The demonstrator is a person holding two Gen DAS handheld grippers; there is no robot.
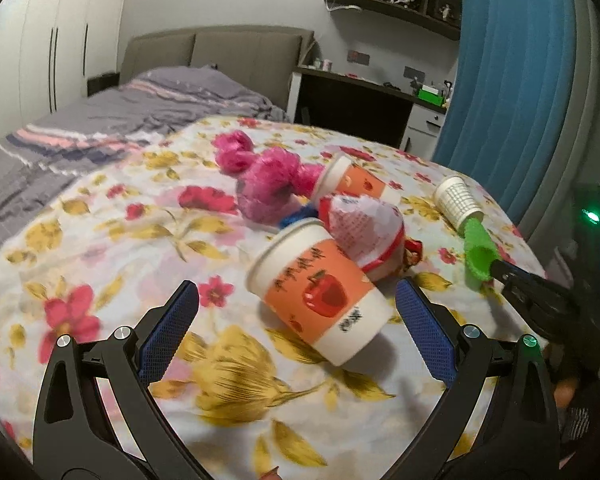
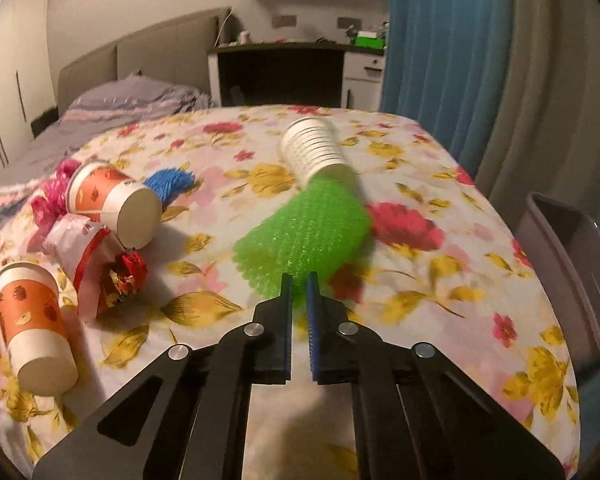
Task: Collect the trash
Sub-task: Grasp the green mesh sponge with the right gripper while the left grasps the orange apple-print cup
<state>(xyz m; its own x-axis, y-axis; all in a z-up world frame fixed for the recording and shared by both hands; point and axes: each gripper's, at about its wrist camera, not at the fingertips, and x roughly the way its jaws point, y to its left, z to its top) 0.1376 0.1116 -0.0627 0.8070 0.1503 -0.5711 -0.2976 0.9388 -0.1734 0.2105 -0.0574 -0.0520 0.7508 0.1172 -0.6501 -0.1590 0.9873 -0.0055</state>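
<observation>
Right gripper [image 2: 299, 280] pinches green wrap [image 2: 304, 224] — left gripper [image 1: 296, 304] open.

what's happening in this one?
Trash pickup off a floral-covered table. The right gripper has its jaws shut on a green bubble wrap piece, beside a white paper cup on its side. The left gripper, jaws open, is lined up around an orange apple-print cup without touching it. A grey bin stands at the table's right edge.

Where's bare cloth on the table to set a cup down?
Free: the near-left cloth, left of the near orange cup; also the strip between the green wrap and grey bin. Crowded: the pink bag, wrapper and far orange cup cluster.
</observation>
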